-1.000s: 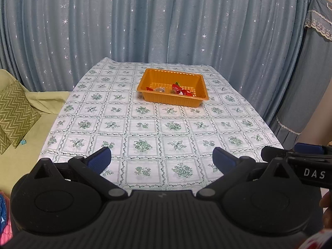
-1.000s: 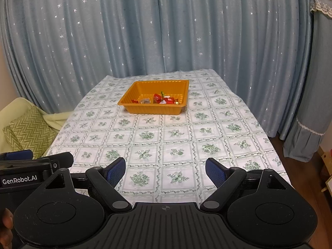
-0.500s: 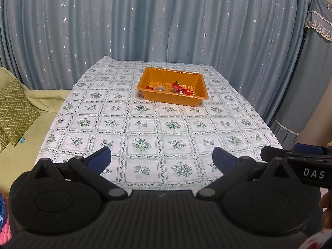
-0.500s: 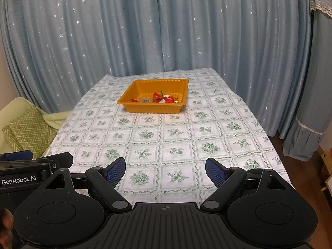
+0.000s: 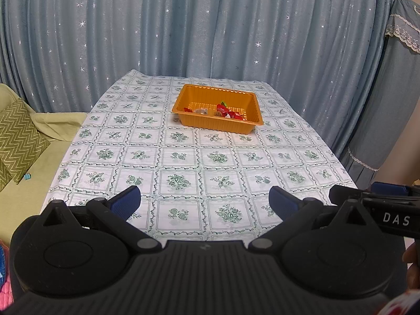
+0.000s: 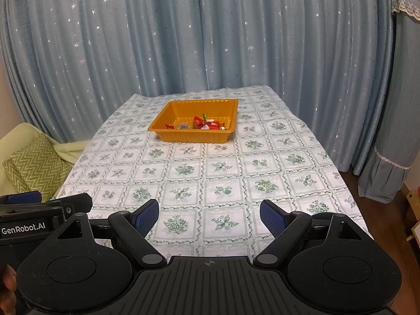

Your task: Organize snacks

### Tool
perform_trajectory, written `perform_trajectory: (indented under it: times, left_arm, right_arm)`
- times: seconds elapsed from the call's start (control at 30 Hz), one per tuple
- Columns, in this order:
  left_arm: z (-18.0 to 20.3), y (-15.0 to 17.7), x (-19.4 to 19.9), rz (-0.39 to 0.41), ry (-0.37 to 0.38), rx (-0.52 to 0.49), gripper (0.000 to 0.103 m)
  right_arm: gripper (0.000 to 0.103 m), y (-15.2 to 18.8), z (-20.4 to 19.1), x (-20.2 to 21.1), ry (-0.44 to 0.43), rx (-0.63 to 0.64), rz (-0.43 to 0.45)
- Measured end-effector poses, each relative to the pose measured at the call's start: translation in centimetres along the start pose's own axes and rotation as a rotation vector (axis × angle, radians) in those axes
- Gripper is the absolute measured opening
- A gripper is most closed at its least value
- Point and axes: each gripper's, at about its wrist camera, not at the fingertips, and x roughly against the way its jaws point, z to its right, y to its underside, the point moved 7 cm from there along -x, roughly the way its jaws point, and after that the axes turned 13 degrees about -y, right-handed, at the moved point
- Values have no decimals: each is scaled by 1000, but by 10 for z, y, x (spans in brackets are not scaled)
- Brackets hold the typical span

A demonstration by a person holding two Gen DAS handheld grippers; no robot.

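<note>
A star-speckled blue curtain [image 5: 183, 31] hangs behind the table, whose floral-tiled tablecloth [image 6: 210, 173] lies bare at the near end, with a green zigzag cushion [image 5: 18, 136] off to the left side. Toward the far end sits an orange plastic tray [image 5: 218, 126], and the red-wrapped snacks [image 6: 207, 124] lie inside it along its near wall. Both claws hang over the near edge, well apart from the tray: the left gripper [image 5: 204, 200] and the right gripper [image 6: 209, 216] each stand wide open with nothing between their blue pads.

Even indoor light, sharp pics, soft shadows (fisheye-bent edges).
</note>
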Motion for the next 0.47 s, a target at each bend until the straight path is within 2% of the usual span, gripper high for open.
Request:
perform_trajectory:
  times: [0.47]
  left_arm:
    - [2,1,0,11,11,10,103]
  right_arm:
    - [84,2,1,0,0,-1,1]
